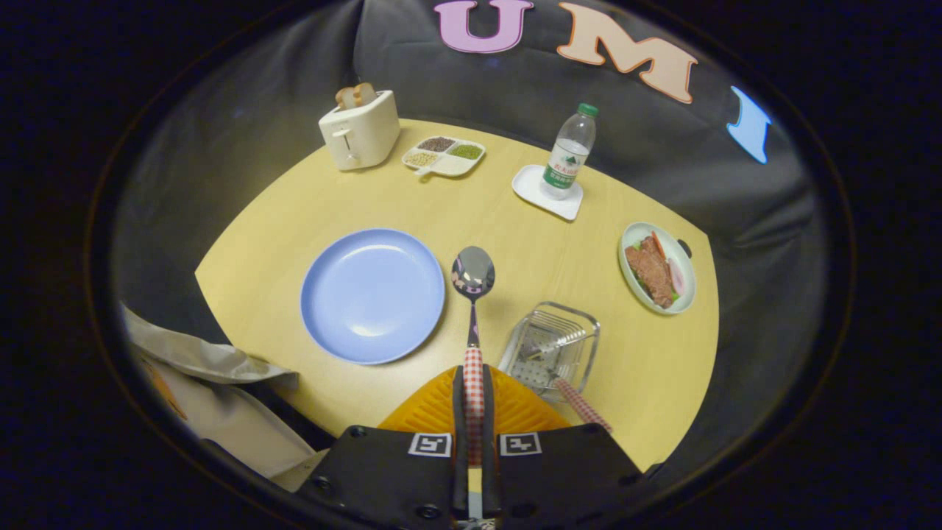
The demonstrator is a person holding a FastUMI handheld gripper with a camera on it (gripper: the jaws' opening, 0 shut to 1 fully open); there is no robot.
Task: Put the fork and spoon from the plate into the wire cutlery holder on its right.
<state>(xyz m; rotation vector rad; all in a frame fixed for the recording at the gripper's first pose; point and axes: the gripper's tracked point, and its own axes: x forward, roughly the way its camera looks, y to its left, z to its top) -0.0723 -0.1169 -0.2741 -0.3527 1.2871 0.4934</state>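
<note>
Pinching the checked handle of the spoon (472,274), both fingers (515,401) of the gripper (474,401) press on it from either side. The spoon runs straight ahead between them, bowl foremost, above the table (257,258). Left of the bowl lies the blue plate (372,294), bare. Just right of the fingers stands the wire cutlery holder (550,346), with the fork (567,368) lying in it, its checked handle sticking out over the near rim.
</note>
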